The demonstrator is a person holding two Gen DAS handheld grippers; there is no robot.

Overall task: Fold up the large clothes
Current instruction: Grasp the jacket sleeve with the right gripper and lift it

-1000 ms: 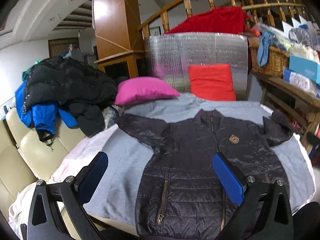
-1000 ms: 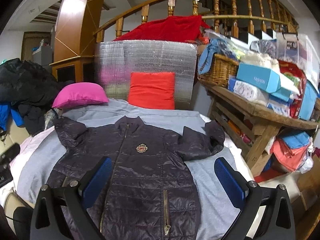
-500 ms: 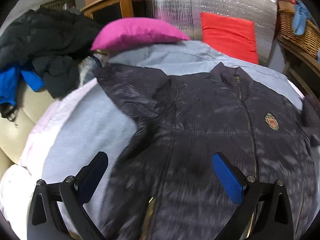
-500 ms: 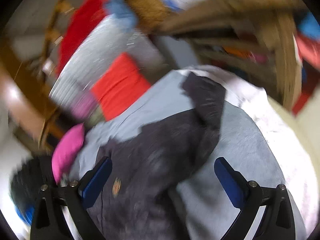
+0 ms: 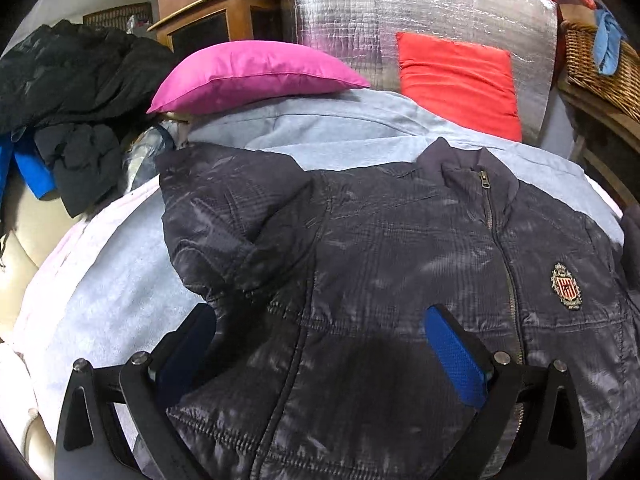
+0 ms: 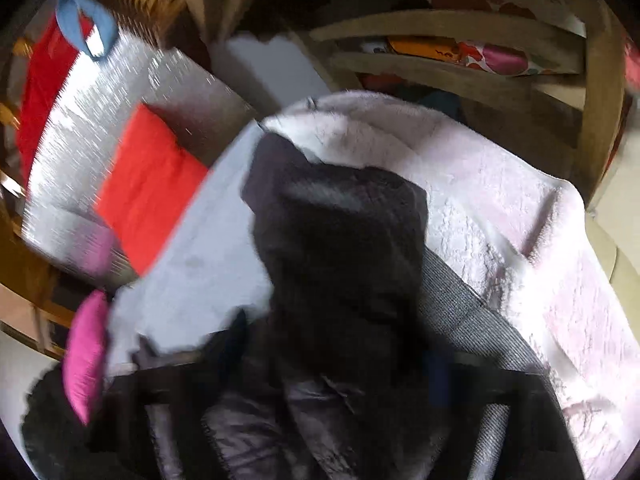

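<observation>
Cluttered living-room surroundings frame a grey blanket (image 5: 120, 280) spread over a sofa, where a dark quilted jacket (image 5: 380, 260) lies flat, front up and zipped.

From the left wrist view, the left gripper (image 5: 320, 344) stands wide apart just over the jacket's side panel beneath the armpit; its right blue pad (image 5: 456, 364) lies against the fabric and the other finger is half hidden behind the jacket's edge, so nothing is clamped. A second ago it hung well back with the whole jacket in view; now it has come down and in, and the jacket fills the picture.

In the blurred right wrist view, the right gripper (image 6: 336, 364) is closing with the sleeve (image 6: 340, 240) running between its dark fingers; whether the pads already press on it cannot be told. Earlier its fingers stood fully apart, level, facing the jacket from afar; the view has since rolled and dropped onto the sleeve.

The jacket's long axis runs from hem near the grippers to collar (image 5: 472, 168), pointing toward a red cushion (image 5: 456, 80); a pink pillow (image 5: 248, 72) sits beyond its other sleeve.
</observation>
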